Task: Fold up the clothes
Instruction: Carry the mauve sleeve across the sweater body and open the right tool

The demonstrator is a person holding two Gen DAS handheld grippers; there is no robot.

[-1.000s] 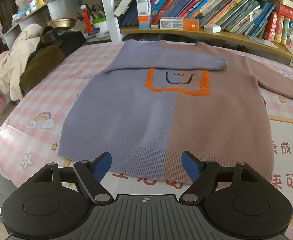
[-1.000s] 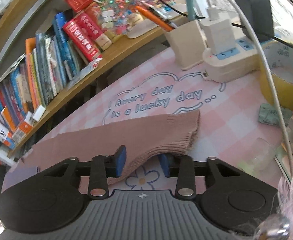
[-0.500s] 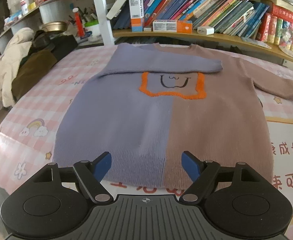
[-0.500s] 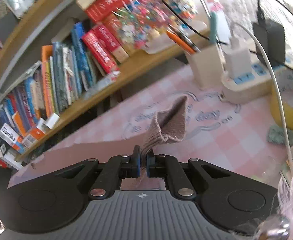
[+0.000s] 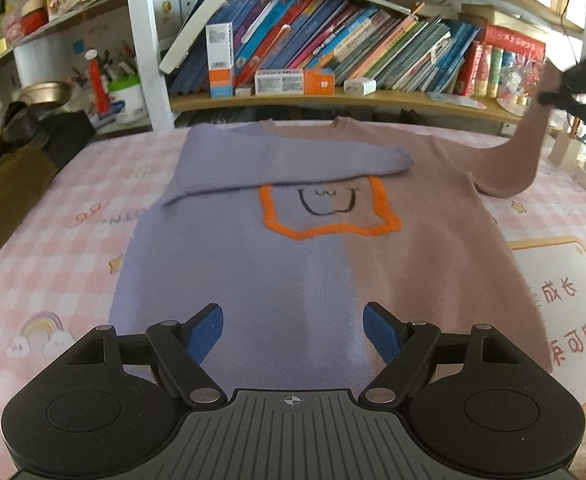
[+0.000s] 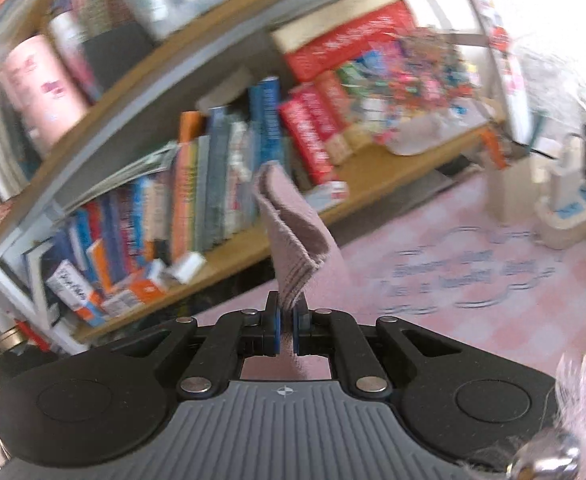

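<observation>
Right hand-held gripper pinching brown sleeve; two-tone sweater flat.

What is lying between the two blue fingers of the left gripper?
In the left wrist view, the open left gripper frames only the sweater: its lower part, purple meeting brown. Nothing else lies between.

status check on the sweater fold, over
Right gripper shut on brown sleeve cuff, lifted. Left gripper open, empty. Purple-and-brown knit sweater flat, purple sleeve folded.
</observation>
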